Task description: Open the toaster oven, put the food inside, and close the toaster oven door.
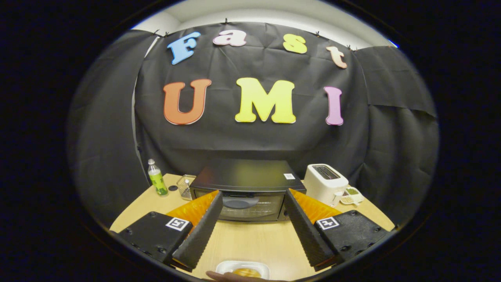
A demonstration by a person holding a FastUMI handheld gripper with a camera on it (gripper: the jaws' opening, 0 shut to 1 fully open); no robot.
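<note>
While fingers (253, 196) gape, food (246, 272) in dish (242, 265)

No readable text is showing: a small white sticker (289, 176) is sitting on the toaster oven (246, 180), too small to read.

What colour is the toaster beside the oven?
White toaster, clearest in the gripper view.
</note>
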